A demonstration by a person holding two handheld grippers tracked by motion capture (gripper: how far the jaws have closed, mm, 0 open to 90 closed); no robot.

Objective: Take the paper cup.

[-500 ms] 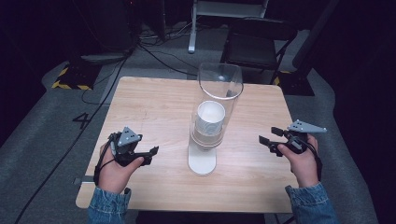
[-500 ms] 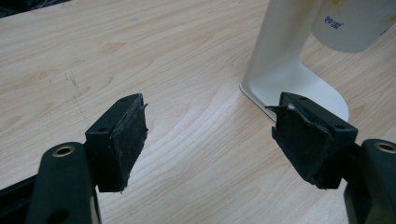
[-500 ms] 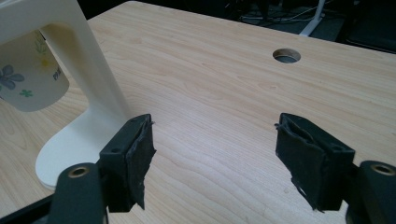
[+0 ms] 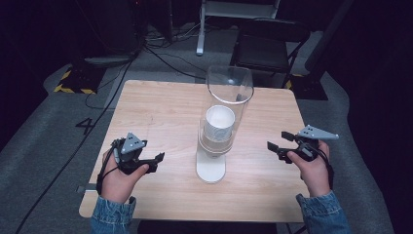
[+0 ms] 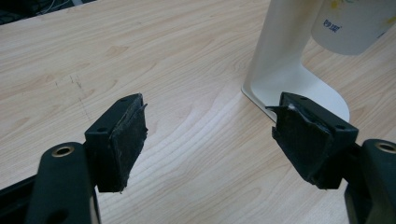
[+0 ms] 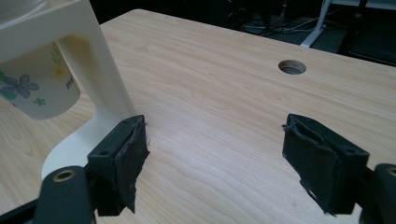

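Note:
A cup dispenser stands mid-table: a clear tube [image 4: 229,87] on a white stand [image 4: 210,170], with a white paper cup [image 4: 219,124] showing at its lower end. In the left gripper view the stand [image 5: 280,51] and the cup [image 5: 350,28] lie ahead to the right. In the right gripper view the flower-printed cup [image 6: 37,88] hangs beside the stand [image 6: 93,60] at the left. My left gripper [image 4: 157,162] [image 5: 210,135] is open over bare wood left of the stand's foot. My right gripper [image 4: 275,148] [image 6: 215,144] is open to the right of the dispenser, nothing between its jaws.
The wooden table [image 4: 160,107] has a round cable hole [image 6: 292,66] towards its far side. A dark chair [image 4: 270,46] stands behind the table's far edge, and cables [image 4: 160,53] run over the grey floor at the far left.

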